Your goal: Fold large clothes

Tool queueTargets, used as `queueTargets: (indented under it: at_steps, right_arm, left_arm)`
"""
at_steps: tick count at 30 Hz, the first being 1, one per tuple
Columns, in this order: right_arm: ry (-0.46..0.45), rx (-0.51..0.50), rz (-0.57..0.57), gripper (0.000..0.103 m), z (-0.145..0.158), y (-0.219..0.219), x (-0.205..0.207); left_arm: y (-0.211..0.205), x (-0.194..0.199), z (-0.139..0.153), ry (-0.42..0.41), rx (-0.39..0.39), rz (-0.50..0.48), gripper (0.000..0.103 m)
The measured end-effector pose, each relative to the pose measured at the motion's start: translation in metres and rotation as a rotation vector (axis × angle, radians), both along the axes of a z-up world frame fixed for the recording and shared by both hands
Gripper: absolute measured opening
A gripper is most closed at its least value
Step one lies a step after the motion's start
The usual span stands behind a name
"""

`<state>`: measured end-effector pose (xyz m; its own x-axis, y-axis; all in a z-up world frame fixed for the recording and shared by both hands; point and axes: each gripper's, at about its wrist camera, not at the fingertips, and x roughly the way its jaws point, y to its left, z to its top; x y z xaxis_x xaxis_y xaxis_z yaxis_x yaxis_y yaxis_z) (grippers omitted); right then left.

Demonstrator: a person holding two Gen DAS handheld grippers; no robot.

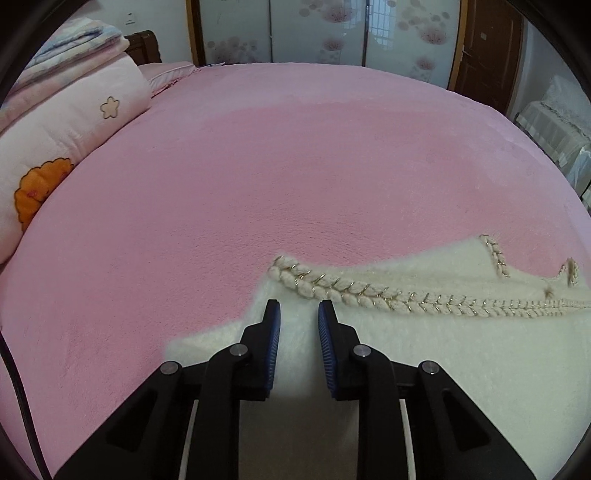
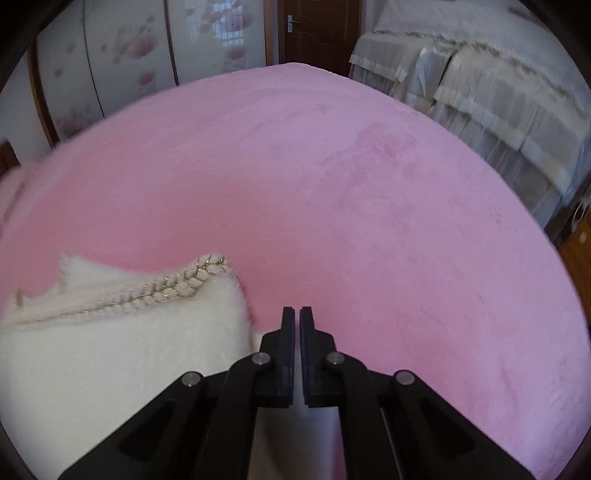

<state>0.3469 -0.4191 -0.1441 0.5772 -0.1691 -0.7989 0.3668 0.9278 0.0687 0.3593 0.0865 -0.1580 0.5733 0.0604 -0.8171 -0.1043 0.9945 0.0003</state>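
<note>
A white fluffy garment with a braided cream-and-gold trim lies flat on the pink bed cover. My left gripper hovers over the garment's left corner, just short of the trim. Its blue pads stand a little apart, with cloth showing in the gap but nothing pinched. In the right wrist view the same garment and its trim lie at the lower left. My right gripper is shut just past the garment's right edge, its tips over bare pink cover.
Folded pink quilts are stacked at the bed's left side. A black cable hangs at the far left. Flowered wardrobe doors and a brown door stand behind the bed. Cloth-covered furniture lines the right.
</note>
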Motion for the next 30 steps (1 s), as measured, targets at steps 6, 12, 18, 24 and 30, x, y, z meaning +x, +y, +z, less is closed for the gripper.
queueTargets:
  at_steps: [6, 12, 18, 24, 30]
  right_arm:
    - [-0.105, -0.012, 0.155, 0.003, 0.046, 0.052, -0.065]
    - [-0.156, 0.084, 0.343, 0.003, 0.042, 0.156, -0.149]
    - [-0.102, 0.014, 0.327, 0.002, -0.003, 0.174, -0.181]
    - [-0.07, -0.024, 0.118, 0.0, -0.013, 0.102, -0.199]
    - [-0.052, 0.01, 0.077, 0.0, -0.016, 0.081, -0.204]
  left_arm:
    - [-0.021, -0.083, 0.035, -0.053, 0.08, 0.008, 0.052]
    - [-0.013, -0.169, 0.032, -0.039, -0.02, 0.049, 0.054]
    - [0.008, -0.221, -0.002, 0.017, -0.041, 0.134, 0.046]
    - [0.025, -0.221, -0.002, 0.038, -0.075, 0.117, 0.04]
    - [0.023, -0.219, -0.002, 0.047, -0.045, 0.12, 0.04]
